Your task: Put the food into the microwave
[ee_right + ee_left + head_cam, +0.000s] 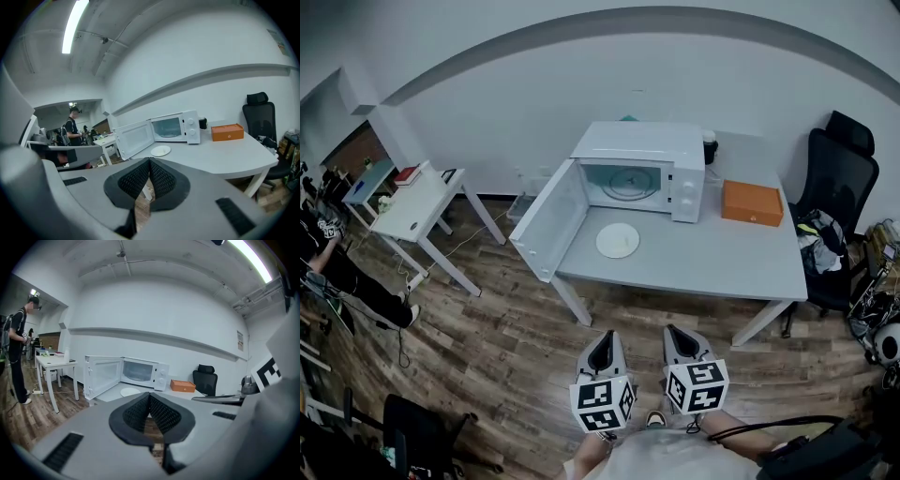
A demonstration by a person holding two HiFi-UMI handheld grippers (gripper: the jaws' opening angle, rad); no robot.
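A white microwave (647,171) stands at the back of the grey table (703,258) with its door (549,220) swung wide open to the left; the cavity holds only its turntable. A white plate (618,240) with pale food lies on the table in front of the opening. The same microwave (140,372) (173,127) and plate (131,392) (161,150) show in both gripper views. My left gripper (601,353) and right gripper (679,343) hang side by side over the floor, well short of the table. Both are shut with nothing between the jaws.
An orange box (753,202) lies on the table right of the microwave, a dark cup (709,147) behind it. A black office chair (836,187) stands at the right end. A small white table (420,202) stands left. A person (18,348) stands far left.
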